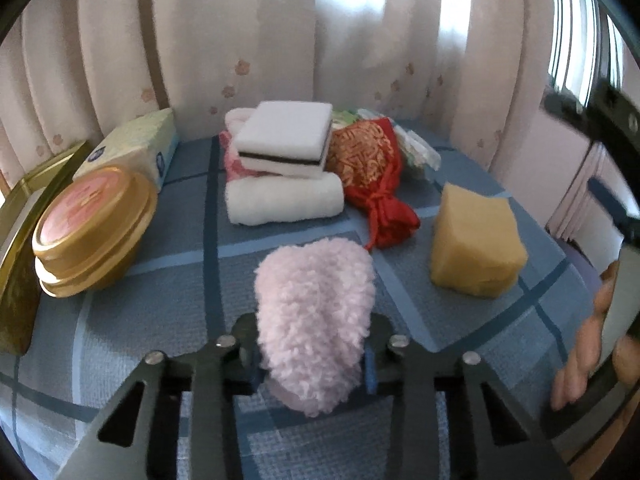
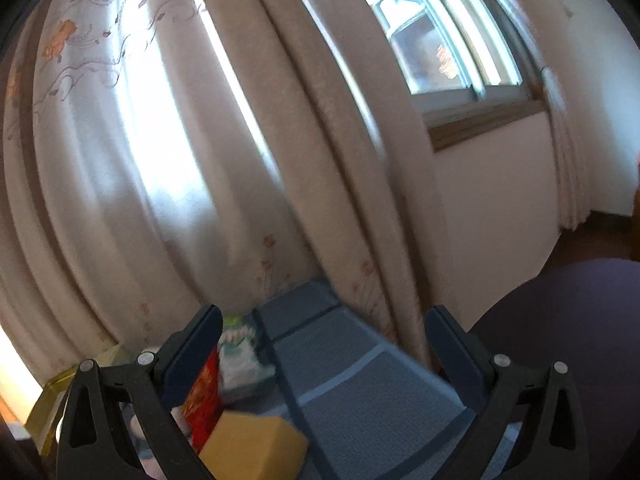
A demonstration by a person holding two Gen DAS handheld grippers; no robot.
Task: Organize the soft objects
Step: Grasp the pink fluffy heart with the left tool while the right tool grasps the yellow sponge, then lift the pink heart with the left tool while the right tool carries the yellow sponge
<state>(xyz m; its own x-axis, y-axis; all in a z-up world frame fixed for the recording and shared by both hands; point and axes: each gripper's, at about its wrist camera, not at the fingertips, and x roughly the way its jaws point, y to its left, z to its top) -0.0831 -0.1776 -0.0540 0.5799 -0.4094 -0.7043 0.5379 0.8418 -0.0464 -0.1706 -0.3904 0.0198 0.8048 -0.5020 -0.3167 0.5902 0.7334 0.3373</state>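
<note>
**Q:** What does my left gripper have?

**A:** My left gripper (image 1: 312, 354) is closed on a fluffy pink mitt (image 1: 314, 320), its jaws pressing the near end from both sides. The mitt lies on a blue checked cloth (image 1: 160, 304), pointing away from me.

**Q:** What lies around it?

**A:** Straight beyond the mitt sits a rolled white towel (image 1: 284, 200) with a white sponge (image 1: 286, 140) stacked on top. Touching the towel's right side is a red and gold pouch (image 1: 372, 176), its tied end nearest the mitt. Further right, apart from the mitt, stands a yellow sponge block (image 1: 476, 240). On the left are stacked gold tins (image 1: 94, 228), with a tissue pack (image 1: 132, 148) behind them. Curtains (image 1: 240, 40) hang behind everything. Fingers of a hand (image 1: 580, 356) show at the right edge.

**Q:** And my right gripper?

**A:** My right gripper (image 2: 324, 344) is open and empty, held over the cloth's far edge. The yellow block sits low and left between its jaws, the red pouch behind the left jaw. A window (image 2: 452, 40) shows up right.
</note>
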